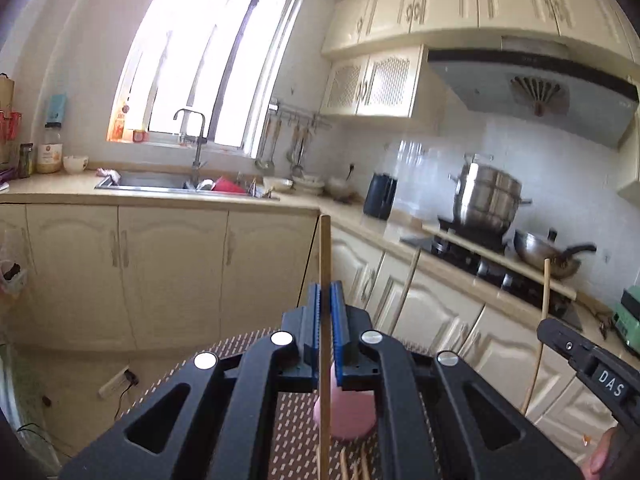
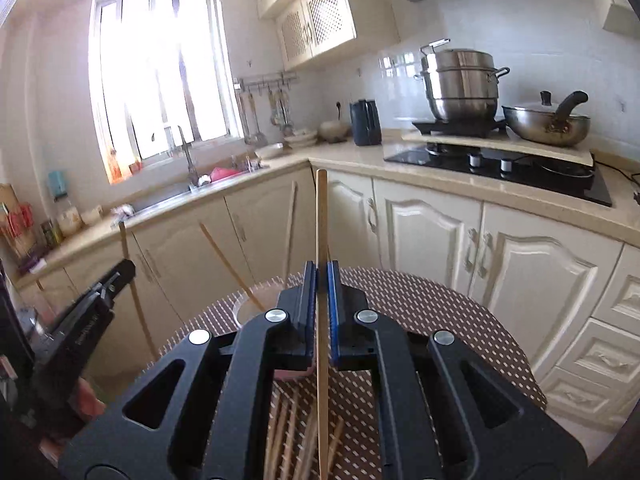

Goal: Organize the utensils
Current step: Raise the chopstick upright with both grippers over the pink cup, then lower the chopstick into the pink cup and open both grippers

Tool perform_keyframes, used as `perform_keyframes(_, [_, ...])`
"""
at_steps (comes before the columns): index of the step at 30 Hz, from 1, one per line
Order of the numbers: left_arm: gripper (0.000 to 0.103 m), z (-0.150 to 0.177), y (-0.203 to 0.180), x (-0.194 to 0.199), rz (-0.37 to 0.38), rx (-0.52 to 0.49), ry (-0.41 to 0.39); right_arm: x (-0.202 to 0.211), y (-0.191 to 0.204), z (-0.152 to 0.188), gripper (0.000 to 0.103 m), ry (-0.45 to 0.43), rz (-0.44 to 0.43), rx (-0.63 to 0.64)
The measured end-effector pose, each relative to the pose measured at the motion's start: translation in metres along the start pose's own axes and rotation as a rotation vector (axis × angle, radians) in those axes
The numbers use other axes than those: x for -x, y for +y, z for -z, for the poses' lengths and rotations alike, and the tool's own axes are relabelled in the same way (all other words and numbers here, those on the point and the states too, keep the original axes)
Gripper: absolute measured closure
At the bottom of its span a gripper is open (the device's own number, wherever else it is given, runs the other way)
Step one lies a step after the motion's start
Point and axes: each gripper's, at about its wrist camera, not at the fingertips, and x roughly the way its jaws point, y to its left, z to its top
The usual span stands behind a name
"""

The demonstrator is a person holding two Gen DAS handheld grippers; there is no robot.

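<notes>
Each tool is pinched tight on one chopstick. The left tool (image 1: pixel 325 296) holds a chopstick (image 1: pixel 324 248) that stands almost straight up between its blue pads, sticking out above and below. The right tool (image 2: pixel 319 276) holds its own chopstick (image 2: pixel 321 216) the same way.

What could go wrong? The sticks are thin and smooth, and only a small part of each sits in the pads, so a stick could tip or slide out if the hand jerks — then it would drop onto the mat (image 2: pixel 420 308). The two tools are also near each other, so the long sticks could bump together. A pink cup (image 1: pixel 348 420) sits just under the left tool, and a clear cup (image 2: pixel 250 304) with a stick leaning in it stands just left of the right tool's pads. I think a poke from a stick end could knock a cup over.

More chopsticks (image 2: pixel 296 436) lie on the mat on the table, below the right tool — those look like they are not sorted yet.
</notes>
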Motion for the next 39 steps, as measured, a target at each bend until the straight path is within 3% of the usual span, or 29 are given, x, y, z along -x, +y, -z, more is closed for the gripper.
perform_keyframes(13, [0.097, -0.054, -0.028, -0.043, 0.032, 0.027, -0.087, -0.028, 0.016, -0.062, 0.097, -0.182, -0.055, 0.005])
perform_keyframes(19, [0.097, -0.066, -0.037, -0.069, -0.018, 0.012, -0.132, -0.059, 0.019, -0.071, 0.097, -0.204, -0.05, -0.018])
perform_keyframes(25, [0.097, -0.067, -0.033, -0.108, -0.03, 0.037, -0.114, -0.085, 0.015, -0.069, 0.097, -0.241, -0.027, -0.062])
perform_keyframes(29, [0.097, -0.054, -0.026, -0.133, -0.036, 0.046, -0.051, -0.102, 0.011, -0.059, 0.097, -0.251, -0.017, -0.077])
perform_keyframes(33, [0.097, -0.038, -0.02, -0.146, -0.062, 0.021, -0.009, -0.119, 0.01, -0.045, 0.097, -0.209, -0.022, -0.066])
perform_keyframes(39, [0.096, -0.011, -0.016, -0.15, -0.037, -0.03, 0.084, -0.129, 0.007, -0.021, 0.097, -0.096, -0.04, -0.063])
